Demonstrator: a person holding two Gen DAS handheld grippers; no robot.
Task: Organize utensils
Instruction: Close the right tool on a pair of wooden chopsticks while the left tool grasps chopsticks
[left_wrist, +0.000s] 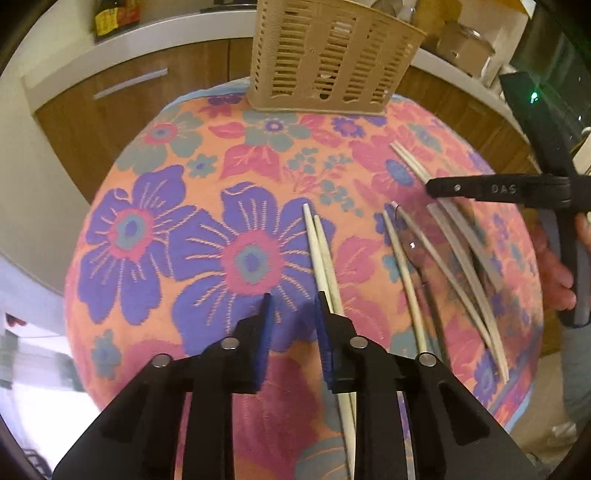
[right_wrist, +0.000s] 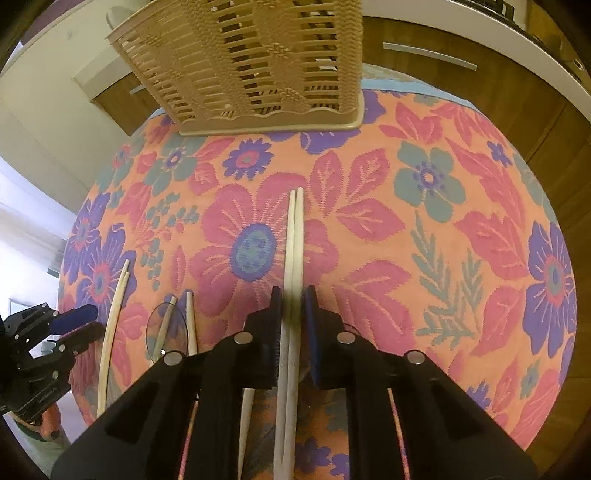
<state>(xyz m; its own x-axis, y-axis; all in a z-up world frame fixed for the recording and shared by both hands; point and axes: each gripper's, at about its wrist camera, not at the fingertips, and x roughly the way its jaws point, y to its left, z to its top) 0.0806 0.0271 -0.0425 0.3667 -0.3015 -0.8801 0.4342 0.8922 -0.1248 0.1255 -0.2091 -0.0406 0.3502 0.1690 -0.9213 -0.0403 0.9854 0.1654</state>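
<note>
We are picking up chopsticks. Our right gripper pinches 2 chopsticks; our left gripper gapes beside another pair. Next: lift toward the basket at 12 o'clock.

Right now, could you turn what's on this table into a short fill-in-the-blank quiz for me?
1. The basket stands on a cloth patterned with ____.
2. The right hand-held gripper is shut on a pair of ____.
3. The left hand-held gripper has ____ between its pads.
Missing words: flowers; chopsticks; nothing.
</note>
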